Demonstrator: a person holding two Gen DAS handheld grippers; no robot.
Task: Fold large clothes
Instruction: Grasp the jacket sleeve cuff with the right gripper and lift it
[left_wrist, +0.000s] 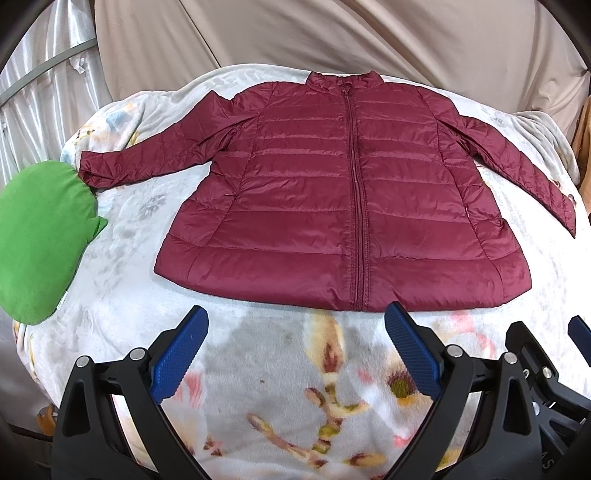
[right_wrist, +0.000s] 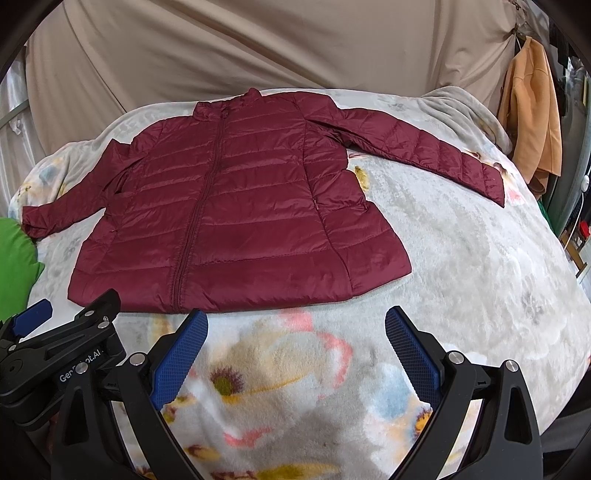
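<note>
A maroon quilted puffer jacket (left_wrist: 332, 192) (right_wrist: 229, 221) lies flat, zipped, front up, on a floral blanket, with both sleeves spread outward and the collar at the far side. My left gripper (left_wrist: 295, 321) hovers open just short of the jacket's hem near the zipper, nothing between its blue pads. My right gripper (right_wrist: 295, 325) is open too, held over the blanket just in front of the hem's right part. Each gripper shows at the edge of the other's view.
The floral fleece blanket (left_wrist: 280, 387) (right_wrist: 461, 277) covers the bed. A green cushion (left_wrist: 37, 240) (right_wrist: 14, 266) lies at the left, touching the left cuff. A beige sheet (right_wrist: 258, 48) hangs behind. An orange garment (right_wrist: 532, 110) hangs at the far right.
</note>
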